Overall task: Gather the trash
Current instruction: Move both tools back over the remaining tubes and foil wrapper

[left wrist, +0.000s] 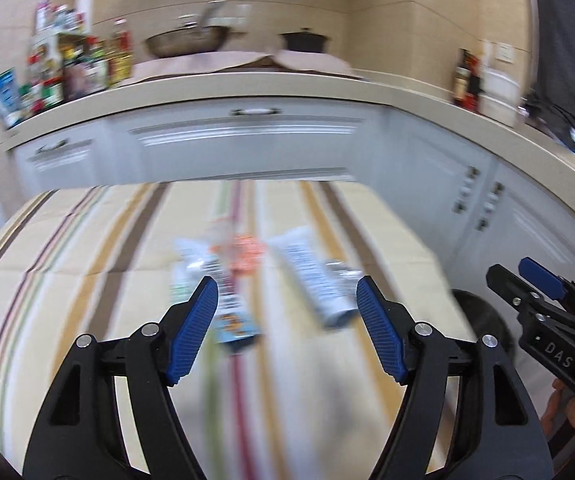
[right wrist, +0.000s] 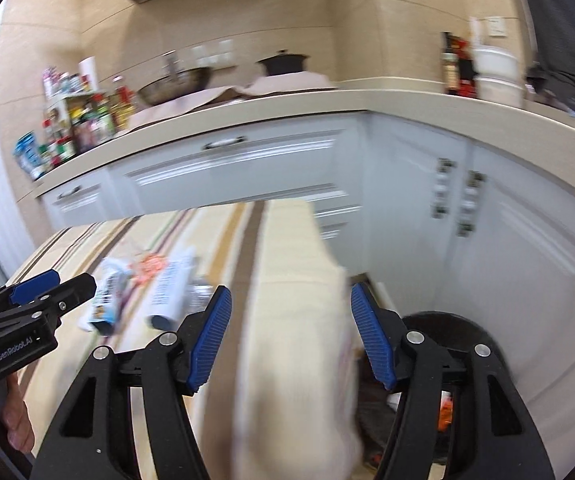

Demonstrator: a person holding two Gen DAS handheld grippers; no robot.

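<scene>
Several pieces of trash lie on a striped tablecloth (left wrist: 67, 300): a blue-and-white wrapper (left wrist: 231, 320), an orange crumpled piece (left wrist: 245, 254) and a white tube-like pack (left wrist: 319, 280). My left gripper (left wrist: 287, 328) is open and empty, just short of them. My right gripper (right wrist: 291, 336) is open and empty over the table's right edge; it also shows in the left wrist view (left wrist: 527, 284). The trash shows blurred in the right wrist view (right wrist: 167, 284). A dark round bin (right wrist: 447, 360) with trash inside stands on the floor below the right gripper.
White kitchen cabinets (left wrist: 247, 140) under a beige counter (left wrist: 207, 84) stand behind the table. On the counter are bottles and jars (left wrist: 67, 68), a wok (left wrist: 187, 40), a black pot (left wrist: 305, 40) and a white bucket (right wrist: 495, 76).
</scene>
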